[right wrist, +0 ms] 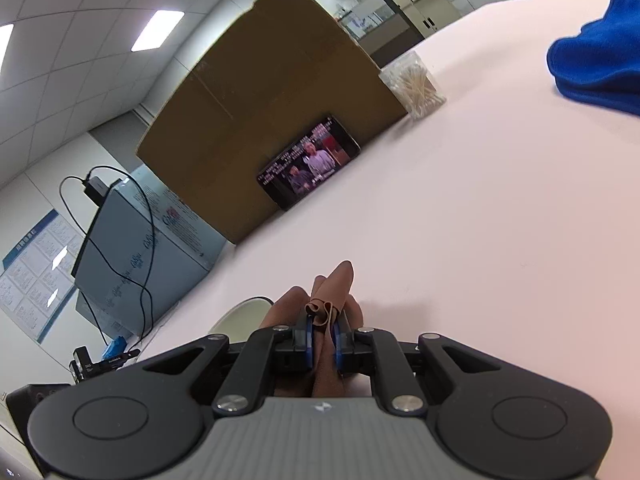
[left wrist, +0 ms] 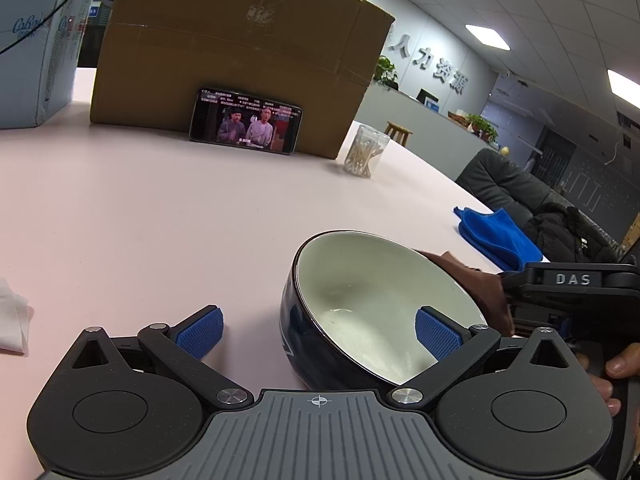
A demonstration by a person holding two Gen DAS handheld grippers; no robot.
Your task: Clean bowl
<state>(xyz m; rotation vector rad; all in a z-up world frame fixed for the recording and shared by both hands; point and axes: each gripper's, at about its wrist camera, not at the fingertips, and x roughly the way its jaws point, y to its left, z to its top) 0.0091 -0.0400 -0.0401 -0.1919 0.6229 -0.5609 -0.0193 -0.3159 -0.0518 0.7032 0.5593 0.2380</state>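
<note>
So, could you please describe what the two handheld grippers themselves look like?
Both are alike: the left gripper and right gripper have black linkage arms with silver pivot bolts, round black housings, a ribbed grey centre plate and blue textured finger pads. The right one's side reads "DAS".

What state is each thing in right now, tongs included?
Bowl: tilted, inside looks empty.
Brown cloth: pinched, at the bowl's rim.
Right tongs: shut on the brown cloth.
Left tongs: open, one finger inside the bowl.
Blue cloth: lying bunched.
Phone: screen on.
</note>
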